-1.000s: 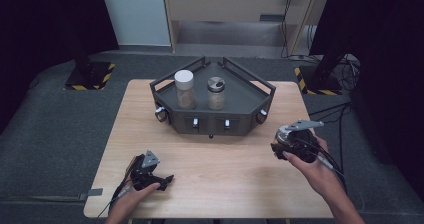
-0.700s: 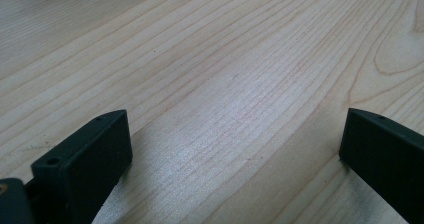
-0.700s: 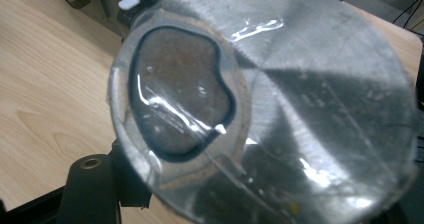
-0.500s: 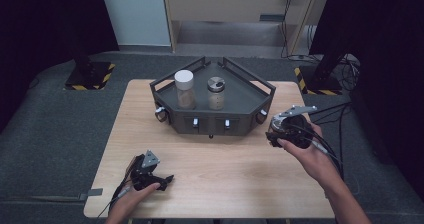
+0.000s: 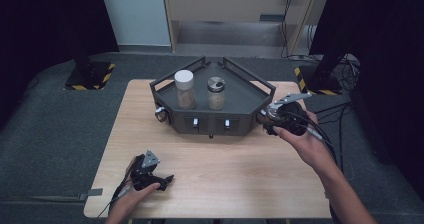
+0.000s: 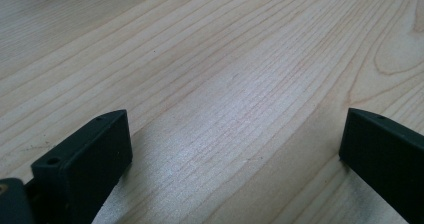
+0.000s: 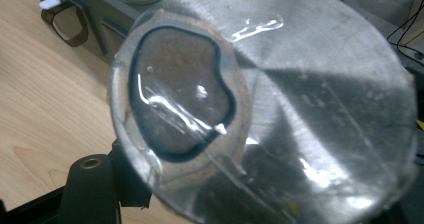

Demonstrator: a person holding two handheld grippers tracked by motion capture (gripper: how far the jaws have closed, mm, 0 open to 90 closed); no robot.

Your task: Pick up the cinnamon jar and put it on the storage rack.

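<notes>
My right gripper point(image 5: 274, 117) is shut on a glass jar with a shiny metal lid point(image 7: 265, 109), held just off the right corner of the dark tray point(image 5: 250, 116). In the right gripper view the lid, with its clear flap, is close up, and one black finger point(image 7: 92, 194) shows at the lower left. Two more jars stand in the tray: one with a white lid point(image 5: 184, 88), one with a metal lid point(image 5: 216, 91). My left gripper point(image 5: 161, 178) rests on the wooden table point(image 5: 225, 179) near the front left, jaws wide open point(image 6: 235, 149) with only wood between them.
The tray has raised rails and small clips on its front face point(image 5: 195, 122). Cables point(image 5: 325, 134) trail from the right gripper off the table's right edge. Dark floor mats surround the table, with stands on hazard-striped bases point(image 5: 90, 76) behind.
My right hand has carried the jar up and to the left, closer to the tray's right corner. The left gripper has stayed where it was.
</notes>
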